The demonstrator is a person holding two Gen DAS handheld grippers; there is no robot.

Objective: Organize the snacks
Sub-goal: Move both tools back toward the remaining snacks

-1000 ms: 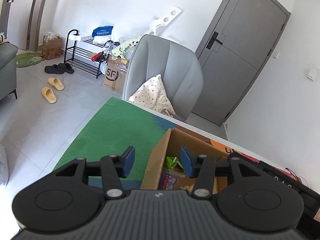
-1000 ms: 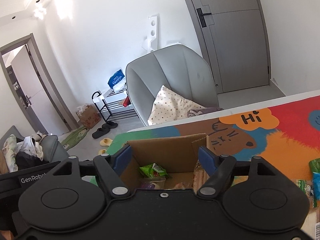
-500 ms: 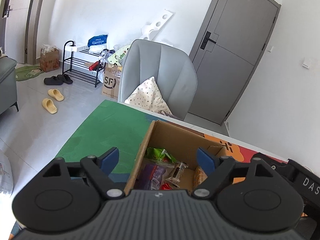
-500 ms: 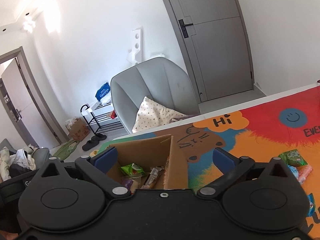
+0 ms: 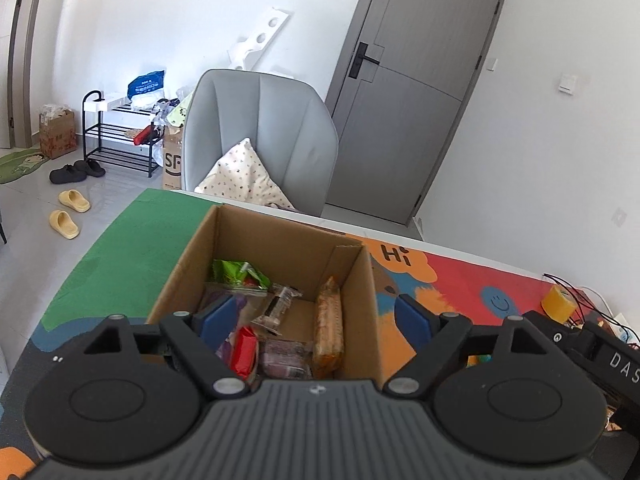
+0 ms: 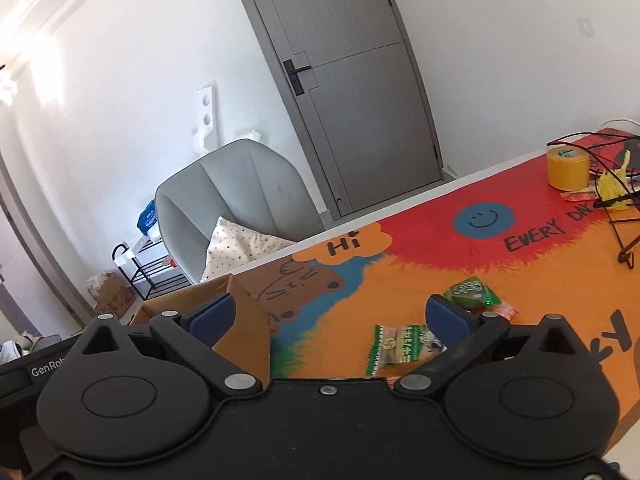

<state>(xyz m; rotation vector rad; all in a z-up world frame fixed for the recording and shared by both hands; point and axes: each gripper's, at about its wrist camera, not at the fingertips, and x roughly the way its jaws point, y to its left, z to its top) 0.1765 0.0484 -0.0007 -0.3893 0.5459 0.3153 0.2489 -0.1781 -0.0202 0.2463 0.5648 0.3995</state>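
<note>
An open cardboard box [image 5: 280, 240] stands on the colourful mat and holds several snack packets: a green one [image 5: 238, 274], a red one [image 5: 244, 350], an orange-brown bar [image 5: 330, 322]. My left gripper [image 5: 316, 320] is open and empty, right above the box. My right gripper [image 6: 332, 314] is open and empty, above the mat to the right of the box [image 6: 244, 312]. Ahead of it lie a green-and-white packet [image 6: 400, 346], a green packet [image 6: 472, 292] and a small red packet [image 6: 505, 312].
A yellow tape roll [image 6: 568, 168], black cables [image 6: 620, 220] and a yellow object [image 6: 612, 186] sit at the mat's far right. A grey chair [image 5: 264, 132] with a spotted cushion stands behind the table. A shoe rack [image 5: 120, 136] and slippers are on the floor at left.
Both grippers opened wider. The left view swung over the box, showing its contents. The right gripper turned right, away from the box, bringing the loose packets on the mat into view.
</note>
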